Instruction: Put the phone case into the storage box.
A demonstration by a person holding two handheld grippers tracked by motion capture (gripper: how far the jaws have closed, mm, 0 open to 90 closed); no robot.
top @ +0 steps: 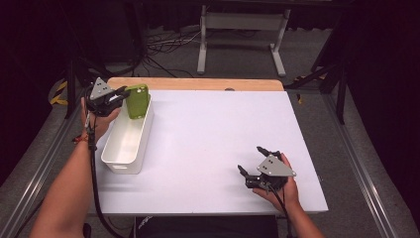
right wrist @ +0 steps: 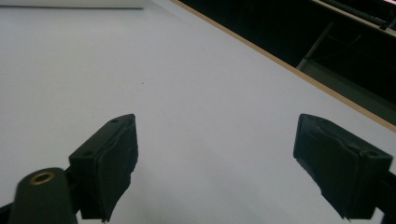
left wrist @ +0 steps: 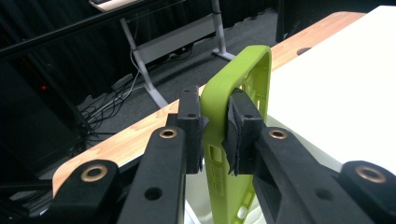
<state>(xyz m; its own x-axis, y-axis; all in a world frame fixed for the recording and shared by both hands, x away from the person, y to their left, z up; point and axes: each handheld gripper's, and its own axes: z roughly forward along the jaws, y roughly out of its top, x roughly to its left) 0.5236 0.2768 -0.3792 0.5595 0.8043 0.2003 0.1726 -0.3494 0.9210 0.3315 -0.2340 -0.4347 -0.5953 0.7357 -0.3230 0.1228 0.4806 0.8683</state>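
A green phone case (top: pixel 137 100) hangs upright over the far end of a white bin (top: pixel 118 163) at the table's left. My left gripper (top: pixel 120 94) is shut on the case's edge. In the left gripper view the black pads (left wrist: pixel 192 122) pinch the green phone case (left wrist: pixel 243 79) by its rim. My right gripper (top: pixel 251 159) rests near the table's front right with its jaws wide apart. In the right gripper view the right gripper (right wrist: pixel 215 149) has only bare table between its fingers.
The white table (top: pixel 213 134) has a wooden strip (top: pixel 198 83) along its far edge. A metal frame leg (top: pixel 203 39) and cables lie on the floor beyond. The white bin stands lengthwise along the left edge.
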